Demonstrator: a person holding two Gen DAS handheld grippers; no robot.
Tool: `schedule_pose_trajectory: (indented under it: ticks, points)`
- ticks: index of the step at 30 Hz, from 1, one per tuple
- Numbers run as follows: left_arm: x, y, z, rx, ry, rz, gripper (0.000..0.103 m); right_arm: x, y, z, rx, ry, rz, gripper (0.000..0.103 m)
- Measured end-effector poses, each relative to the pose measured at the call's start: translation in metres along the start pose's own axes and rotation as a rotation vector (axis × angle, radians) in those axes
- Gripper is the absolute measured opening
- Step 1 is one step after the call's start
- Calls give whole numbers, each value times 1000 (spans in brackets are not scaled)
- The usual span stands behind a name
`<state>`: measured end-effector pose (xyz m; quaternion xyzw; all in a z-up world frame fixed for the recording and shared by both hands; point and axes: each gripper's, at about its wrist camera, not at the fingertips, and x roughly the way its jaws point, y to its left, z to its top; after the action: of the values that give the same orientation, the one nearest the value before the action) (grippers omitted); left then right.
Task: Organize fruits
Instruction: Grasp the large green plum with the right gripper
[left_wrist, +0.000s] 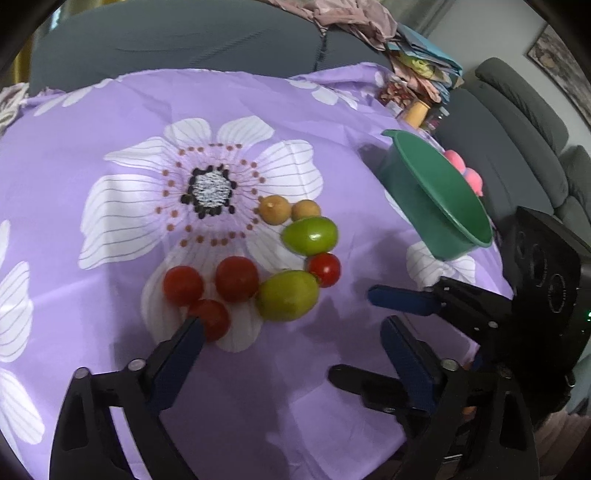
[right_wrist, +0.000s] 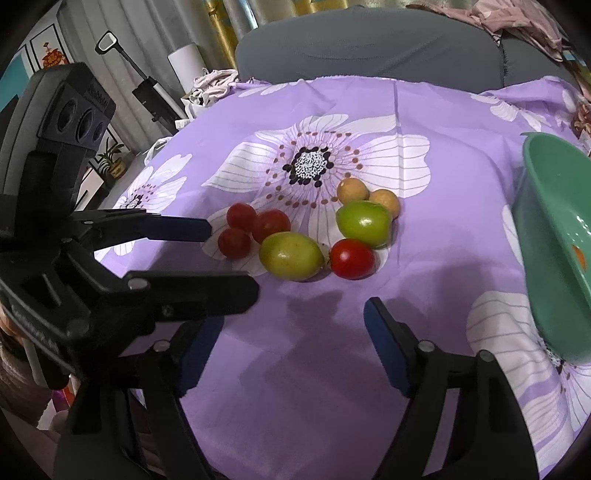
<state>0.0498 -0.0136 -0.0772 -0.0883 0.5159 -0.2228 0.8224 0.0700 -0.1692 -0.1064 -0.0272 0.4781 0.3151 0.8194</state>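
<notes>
Fruits lie in a cluster on the purple flowered cloth (left_wrist: 258, 103): several red cherry tomatoes (left_wrist: 236, 278) (right_wrist: 351, 258), two green fruits (left_wrist: 310, 235) (right_wrist: 290, 256) and two small tan fruits (left_wrist: 274, 209) (right_wrist: 352, 190). A green bowl (left_wrist: 439, 195) (right_wrist: 554, 236) stands right of them, with something orange inside. My left gripper (left_wrist: 291, 328) is open and empty just before the cluster, its left fingertip near a tomato. My right gripper (right_wrist: 291, 332) is open and empty, short of the fruits. Each gripper also shows in the other's view: the right (left_wrist: 373, 332), the left (right_wrist: 232, 254).
A grey sofa (left_wrist: 184, 40) runs behind the table. Folded cloths, jars and a pink object (left_wrist: 469, 173) sit at the back right beyond the bowl. Curtains, a white cylinder (right_wrist: 186, 62) and pictures stand at the left.
</notes>
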Motion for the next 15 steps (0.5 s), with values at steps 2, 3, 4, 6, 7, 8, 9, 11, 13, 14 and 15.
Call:
schedule_pose_trajectory:
  ticks: [2, 3, 4, 6, 7, 8, 9, 11, 13, 14, 15]
  points:
    - [3, -1, 2, 7, 10, -18, 82, 4, -1, 2, 2, 7, 15, 68]
    - [5, -2, 3, 11, 15, -22, 81, 5, -1, 3, 3, 11, 18, 67]
    - [6, -2, 4, 12, 17, -23, 79, 7, -1, 4, 2, 14, 19, 66]
    - [9, -1, 6, 13, 24, -33, 75, 10, -2, 6, -1, 22, 24, 64]
    - [12, 0, 8, 10, 31, -37, 75, 13, -2, 7, -3, 28, 25, 63]
    - [14, 1, 9, 9, 33, -37, 74, 14, -2, 8, -7, 33, 26, 61]
    - [17, 1, 10, 9, 39, -36, 74, 16, -2, 9, -10, 37, 25, 60]
    - [20, 1, 11, 5, 44, -37, 70, 21, -2, 13, -17, 50, 21, 57]
    - [22, 2, 12, 8, 48, -38, 62, 25, -2, 16, -25, 64, 15, 55]
    - [23, 2, 13, 12, 52, -33, 62, 28, -2, 17, -29, 70, 18, 54]
    - [25, 2, 13, 13, 57, -27, 62, 30, -2, 19, -32, 75, 19, 51]
